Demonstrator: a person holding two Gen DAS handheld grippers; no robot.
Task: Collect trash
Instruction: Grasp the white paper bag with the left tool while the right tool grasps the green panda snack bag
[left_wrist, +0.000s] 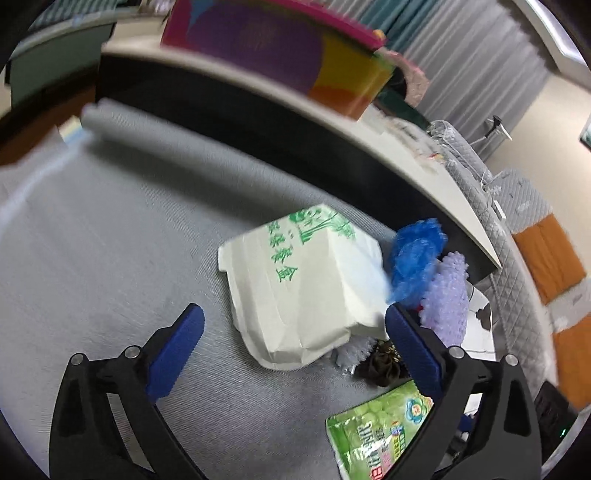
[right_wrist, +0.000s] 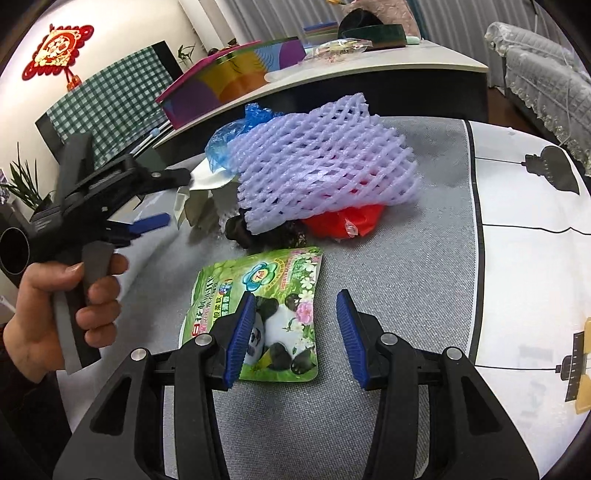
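In the right wrist view, the right gripper fills the bottom of the frame. Its two blue pads are apart and nothing is held between them. Its left pad covers part of one green wet-wipe packet with a panda on it, which lies flat on the grey mat in the middle.

At the left edge, a hand holds the left gripper. Only one of its blue pads shows well here.

Farther up lies the trash pile. One purple foam net sits on top. It hides most of one red bag and something dark under it, too hidden to name. One blue plastic bag peeks out behind the net.

In the left wrist view, the jaws of the left gripper are spread wide at the bottom, with nothing pinched. One white paper bag with green writing lies on the mat between them, in the middle. This picture is blurry. The packet is cut off behind the right finger at the lower right.

Far back at the top stands a pale table with one bright box.
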